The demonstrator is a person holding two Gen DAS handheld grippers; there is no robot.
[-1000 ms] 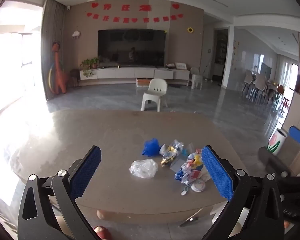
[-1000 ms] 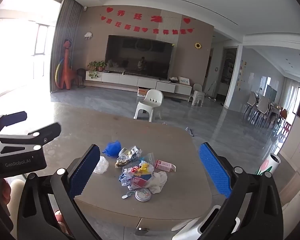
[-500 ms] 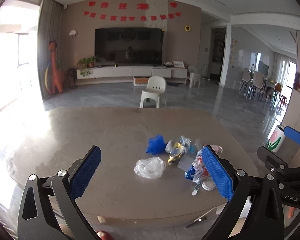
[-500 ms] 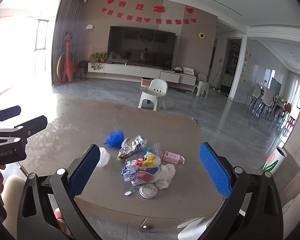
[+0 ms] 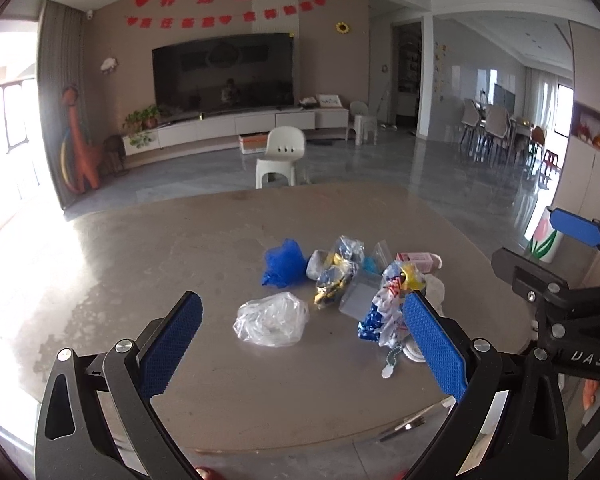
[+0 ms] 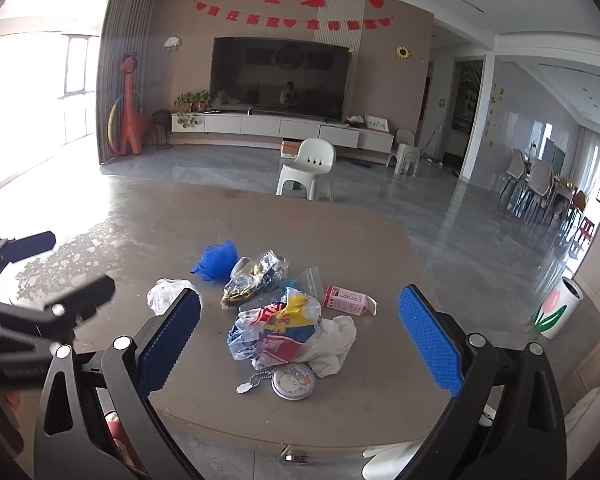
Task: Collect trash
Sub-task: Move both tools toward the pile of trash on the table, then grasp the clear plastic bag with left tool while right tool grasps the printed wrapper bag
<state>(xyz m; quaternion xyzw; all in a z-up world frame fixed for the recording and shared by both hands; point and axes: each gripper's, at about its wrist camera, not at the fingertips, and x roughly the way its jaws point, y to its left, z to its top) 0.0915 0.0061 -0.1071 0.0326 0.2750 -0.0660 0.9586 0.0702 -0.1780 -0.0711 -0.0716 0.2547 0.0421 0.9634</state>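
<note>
table [image 5: 140,264]: left half bare | trash pile [image 6: 276,312]: crowds near right edge | items touching, no gaps between

A grey table [image 6: 340,232] carries a trash pile [image 6: 284,312]: wrappers, bags, a round tin [image 6: 293,380].

My left gripper [image 5: 302,338] and right gripper [image 6: 300,332], both held level side by side, blue-padded jaws spread wide, grasping nothing

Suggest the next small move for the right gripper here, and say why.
Probably lower the right gripper onto the colourful printed plastic bag: its jaws are open and empty, the bag lies centred between them at the near edge of the table, and the left gripper is open too, facing the clear plastic bag.
</note>
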